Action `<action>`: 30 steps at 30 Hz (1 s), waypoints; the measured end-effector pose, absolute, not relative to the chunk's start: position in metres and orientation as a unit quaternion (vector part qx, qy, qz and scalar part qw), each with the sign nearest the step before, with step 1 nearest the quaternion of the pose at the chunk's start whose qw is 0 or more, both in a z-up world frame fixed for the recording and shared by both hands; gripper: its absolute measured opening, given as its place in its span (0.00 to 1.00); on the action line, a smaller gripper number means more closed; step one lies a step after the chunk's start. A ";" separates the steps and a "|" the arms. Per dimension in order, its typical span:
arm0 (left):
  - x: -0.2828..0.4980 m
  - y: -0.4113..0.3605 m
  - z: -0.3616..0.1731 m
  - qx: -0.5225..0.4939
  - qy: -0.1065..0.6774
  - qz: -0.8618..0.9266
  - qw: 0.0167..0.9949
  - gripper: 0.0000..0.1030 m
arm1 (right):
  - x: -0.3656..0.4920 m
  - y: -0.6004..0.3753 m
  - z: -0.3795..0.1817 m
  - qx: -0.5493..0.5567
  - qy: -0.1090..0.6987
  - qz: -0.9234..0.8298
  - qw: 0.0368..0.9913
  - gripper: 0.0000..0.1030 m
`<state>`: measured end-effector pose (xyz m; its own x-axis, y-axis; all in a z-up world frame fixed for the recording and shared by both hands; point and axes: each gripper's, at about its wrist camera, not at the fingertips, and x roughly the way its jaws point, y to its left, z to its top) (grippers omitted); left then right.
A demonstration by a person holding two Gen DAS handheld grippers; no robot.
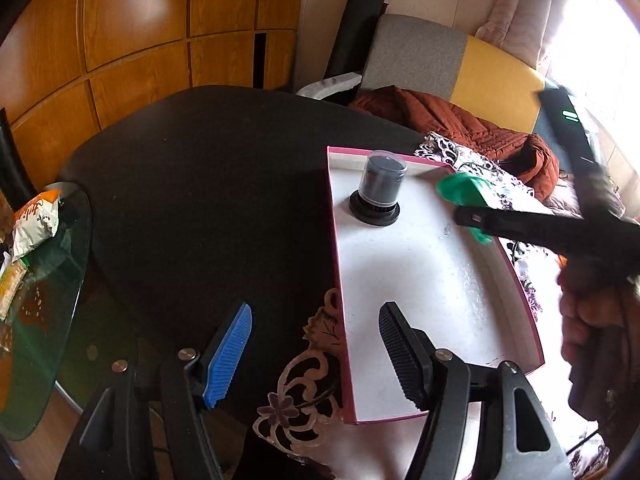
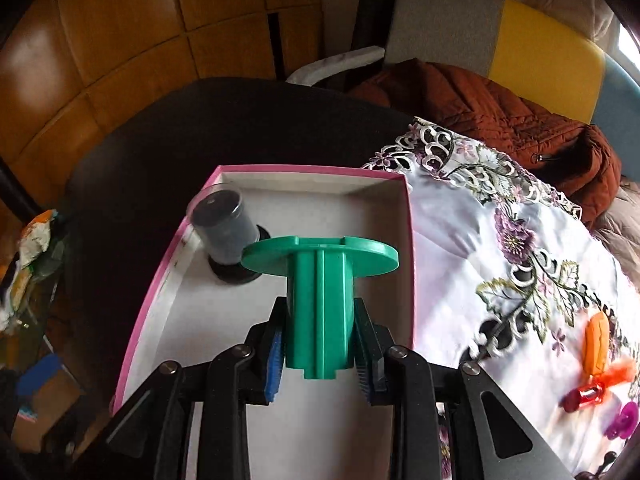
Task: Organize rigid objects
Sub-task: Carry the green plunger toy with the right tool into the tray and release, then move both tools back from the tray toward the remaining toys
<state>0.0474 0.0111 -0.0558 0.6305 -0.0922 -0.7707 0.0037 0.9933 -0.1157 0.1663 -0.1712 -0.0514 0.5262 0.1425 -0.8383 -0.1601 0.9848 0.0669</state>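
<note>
The right gripper (image 2: 319, 342) is clamping a green spool (image 2: 320, 300) over the near half of the pink-edged box (image 2: 168, 256), apparently mid-delivery; next it needs lowering clear of the black capped jar (image 2: 226, 236) standing near the far left corner. The left gripper (image 1: 314, 354) is hovering wide apart, empty, astride the box's near left wall. Small toys (image 2: 596, 344) are waiting on the cloth's right edge

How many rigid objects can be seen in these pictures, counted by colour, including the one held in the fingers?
Green: 1, the green spool held by the right gripper over the pink box
Dark grey: 1, the dark canister standing in the box
Orange: 1, the orange piece on the cloth
Red: 1, the red piece
Magenta: 1, the magenta piece
Total: 5
</note>
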 end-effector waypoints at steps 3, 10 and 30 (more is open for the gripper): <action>0.051 0.012 -0.058 -0.053 0.432 -0.025 0.900 0.65 | 0.187 -0.166 -0.064 -0.007 0.494 0.071 0.867 0.29; 0.053 0.016 -0.062 -0.057 0.435 -0.020 0.898 0.65 | 0.196 -0.163 -0.077 -0.002 0.508 0.069 0.858 0.30; 0.040 0.003 -0.051 -0.044 0.424 -0.030 0.904 0.65 | 0.122 -0.193 -0.045 0.036 0.449 0.075 0.890 0.63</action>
